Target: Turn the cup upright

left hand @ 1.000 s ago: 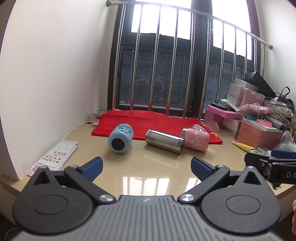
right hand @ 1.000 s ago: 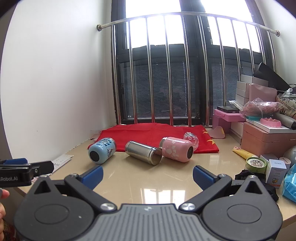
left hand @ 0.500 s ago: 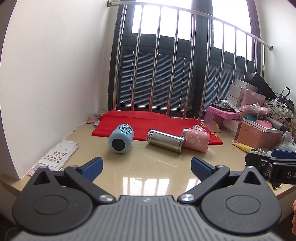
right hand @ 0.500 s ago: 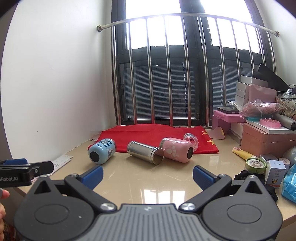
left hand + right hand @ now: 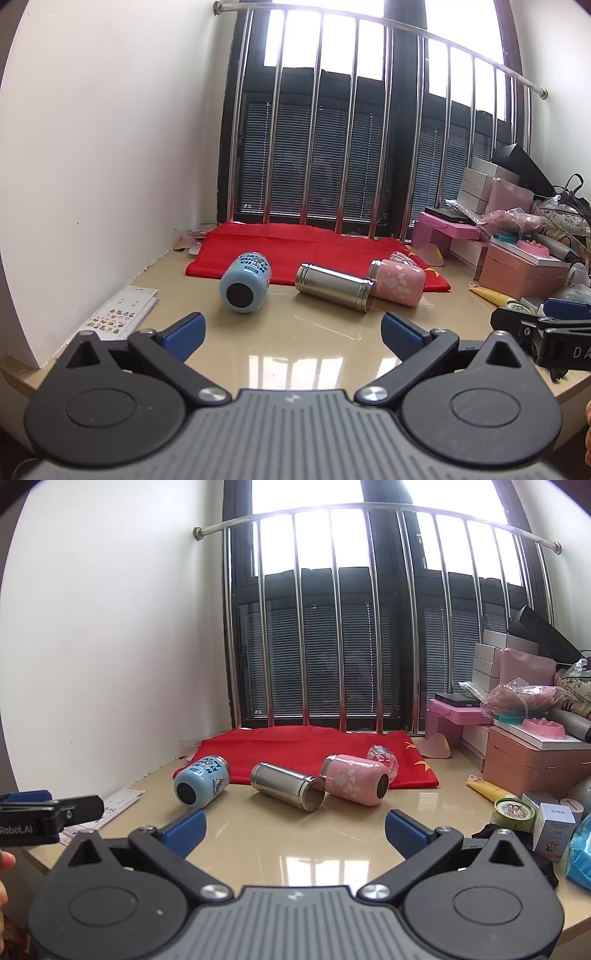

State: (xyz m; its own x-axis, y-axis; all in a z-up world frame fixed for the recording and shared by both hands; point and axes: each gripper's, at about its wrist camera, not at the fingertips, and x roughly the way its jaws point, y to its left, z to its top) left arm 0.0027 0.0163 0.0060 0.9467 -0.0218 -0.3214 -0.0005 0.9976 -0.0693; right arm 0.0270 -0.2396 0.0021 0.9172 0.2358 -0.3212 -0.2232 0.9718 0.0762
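Three cups lie on their sides on the beige table. A blue cup point(image 5: 245, 283) point(image 5: 201, 786) lies at the left, its base toward me. A steel cup point(image 5: 334, 287) point(image 5: 287, 785) lies in the middle. A pink cup point(image 5: 397, 281) point(image 5: 355, 779) lies at the right, touching the steel one. My left gripper point(image 5: 291, 336) is open and empty, well short of the cups. My right gripper point(image 5: 293, 829) is open and empty, also short of them. Each gripper shows at the edge of the other's view.
A red cloth point(image 5: 295, 243) lies behind the cups below the barred window. Pink boxes point(image 5: 532, 757) and clutter stand at the right. A sticker sheet point(image 5: 118, 312) lies at the left by the white wall. Small boxes and a tape roll point(image 5: 513, 812) sit at the front right.
Both grippers have moved slightly forward toward the cups. The cups have not moved and both grippers stay open.
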